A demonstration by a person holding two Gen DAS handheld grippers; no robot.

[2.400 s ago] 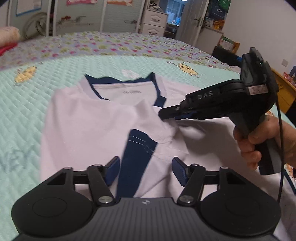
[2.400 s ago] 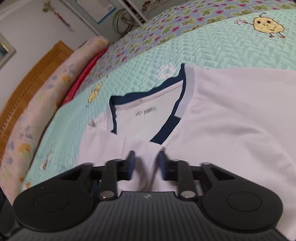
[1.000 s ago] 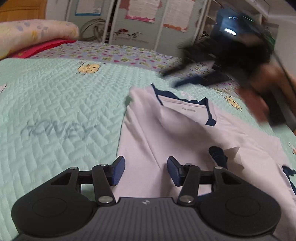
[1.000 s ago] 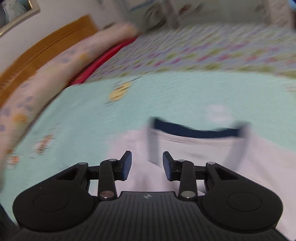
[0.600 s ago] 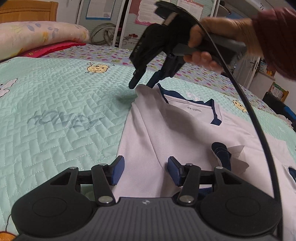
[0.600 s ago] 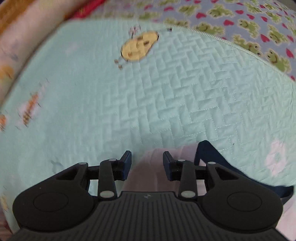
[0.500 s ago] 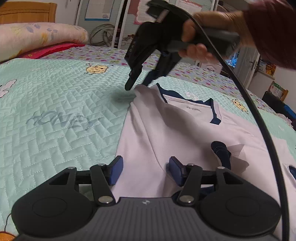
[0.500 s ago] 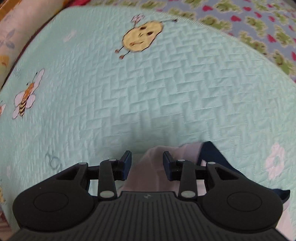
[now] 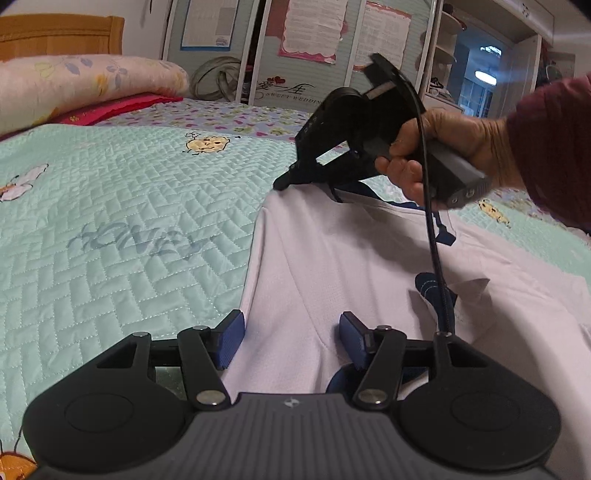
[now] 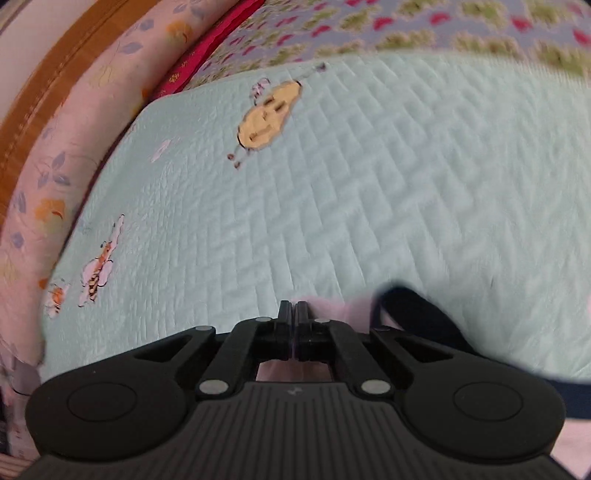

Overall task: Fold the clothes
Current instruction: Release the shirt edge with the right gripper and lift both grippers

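A white shirt (image 9: 325,266) with a navy collar lies partly folded on the mint quilt (image 9: 129,221). My left gripper (image 9: 291,338) hovers open over the shirt's near left edge, the fabric between its blue pads but not pinched. Further back, a hand holds my right gripper (image 9: 280,183), its tips down at the shirt's far left shoulder corner. In the right wrist view the right gripper (image 10: 294,308) is shut on that white corner (image 10: 332,306), with the navy collar (image 10: 413,310) just to its right.
A floral pillow (image 9: 85,85) and a red cushion (image 9: 122,107) lie at the head of the bed by a wooden headboard (image 9: 62,33). Wardrobe doors with posters (image 9: 310,29) stand behind. The right gripper's cable (image 9: 436,258) hangs across the shirt.
The right gripper came down to the shirt's far left shoulder corner and closed on it. The left gripper stayed open over the near edge, barely shifting.
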